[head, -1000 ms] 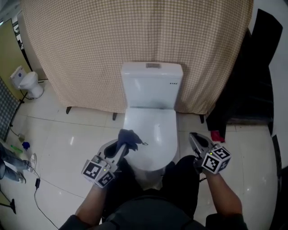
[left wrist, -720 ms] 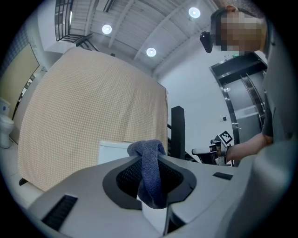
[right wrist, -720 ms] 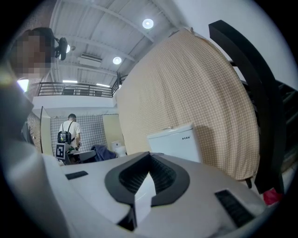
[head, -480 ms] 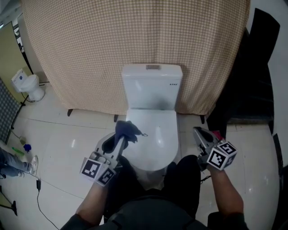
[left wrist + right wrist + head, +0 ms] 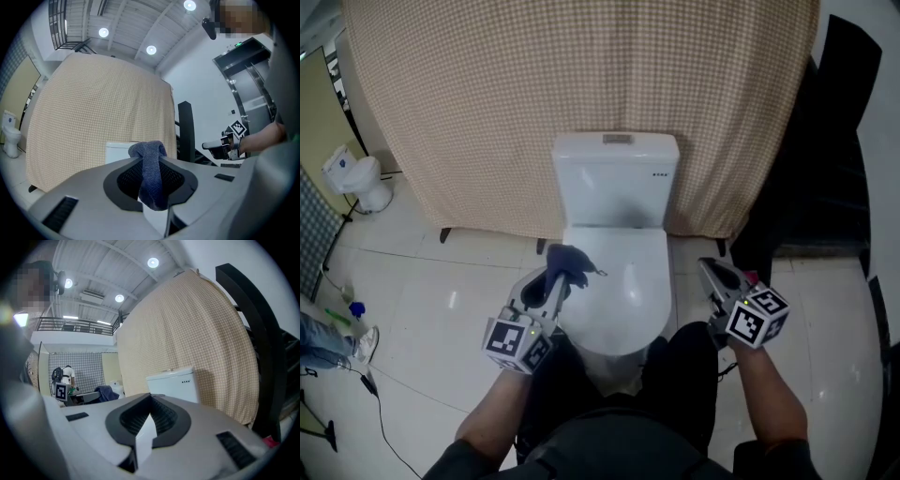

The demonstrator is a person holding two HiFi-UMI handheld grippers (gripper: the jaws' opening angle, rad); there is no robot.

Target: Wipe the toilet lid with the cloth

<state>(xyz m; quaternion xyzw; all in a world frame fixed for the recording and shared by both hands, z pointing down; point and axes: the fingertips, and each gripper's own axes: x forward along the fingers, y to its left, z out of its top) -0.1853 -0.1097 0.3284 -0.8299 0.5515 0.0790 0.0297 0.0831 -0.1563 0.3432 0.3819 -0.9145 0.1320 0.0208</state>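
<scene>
White shiny floor tiles (image 5: 441, 291) lie all around the toilet, and a big tan checked curtain (image 5: 581, 75) hangs behind it. The dark blue cloth (image 5: 567, 262) is bunched up in your left gripper (image 5: 555, 274). It sits over the back left part of the toilet lid (image 5: 623, 291), close to where the lid meets the tank (image 5: 614, 178). You cannot tell from these views if the cloth touches the lid. In the left gripper view the jaws are clamped on the cloth (image 5: 151, 176), which pokes out past the tips and also hangs down between the dark pads. The lid is down, white and smooth. Your right gripper (image 5: 707, 268) is off to the right of the toilet bowl, over the floor and well apart from the lid. Its jaws are pressed together at the tips, with nothing between them. Your legs (image 5: 675, 375) in dark trousers are right at the front of the toilet. A small pink thing (image 5: 750, 279) lies on the floor just right of the toilet, beside your right gripper. A tall black frame (image 5: 834, 141) stands further right of the toilet, next to the curtain. Far to the left of the toilet, a second small toilet (image 5: 358, 173) stands by the curtain's edge.
</scene>
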